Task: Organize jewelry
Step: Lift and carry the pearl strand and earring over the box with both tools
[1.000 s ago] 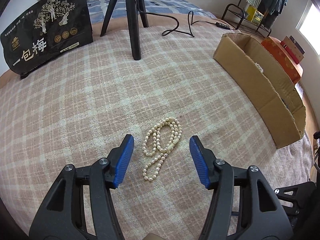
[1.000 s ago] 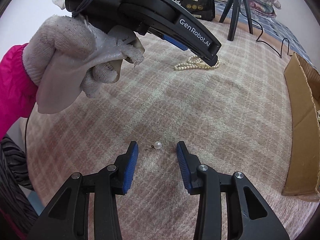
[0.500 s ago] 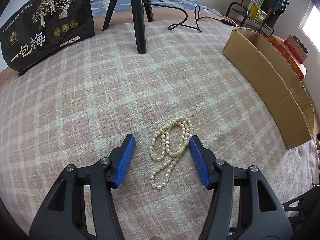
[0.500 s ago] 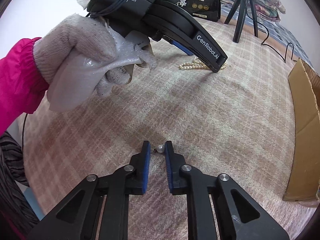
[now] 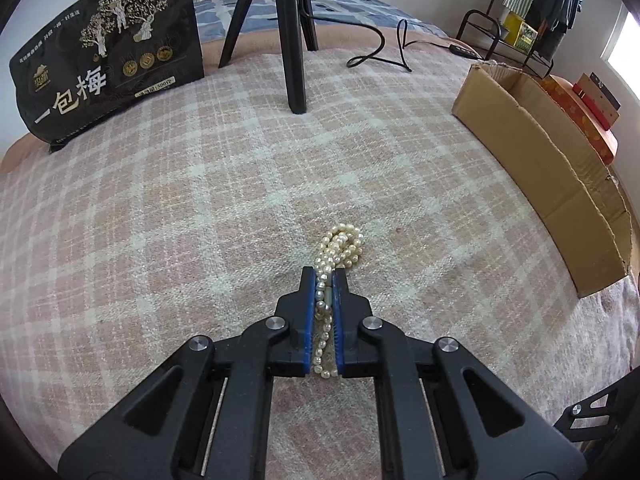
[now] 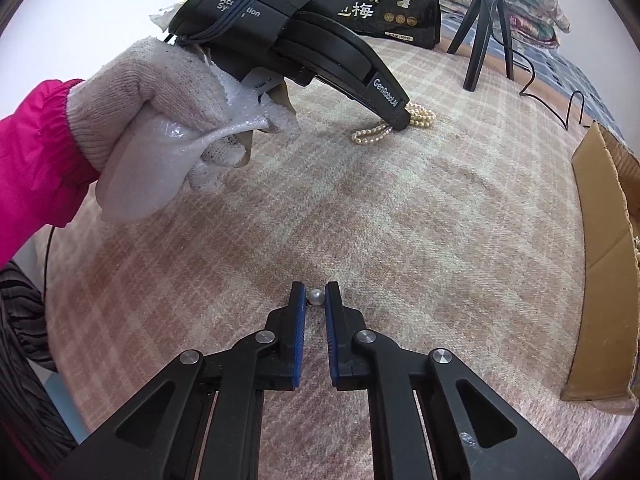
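Observation:
A pearl necklace (image 5: 342, 248) lies bunched on the pink checked blanket (image 5: 200, 200). My left gripper (image 5: 323, 274) is closing on it, its blue pads pressing the strands, with a loop sticking out past the tips. The right wrist view shows that left gripper (image 6: 402, 120) tip-down on the necklace (image 6: 420, 114), held by a gloved hand (image 6: 160, 120). A small pearl earring (image 6: 317, 297) sits on the blanket between the tips of my right gripper (image 6: 315, 286), whose jaws are closing and pinch the pearl.
A long open cardboard box (image 5: 540, 160) lies along the right side of the blanket. A black tripod (image 5: 294, 60) and its cable stand at the back, and a black printed bag (image 5: 108, 60) leans at the back left.
Both grippers have closed: the left one slid forward around the necklace and clamped its strands, and the right one narrowed onto the pearl earring. Neither item has left the blanket.

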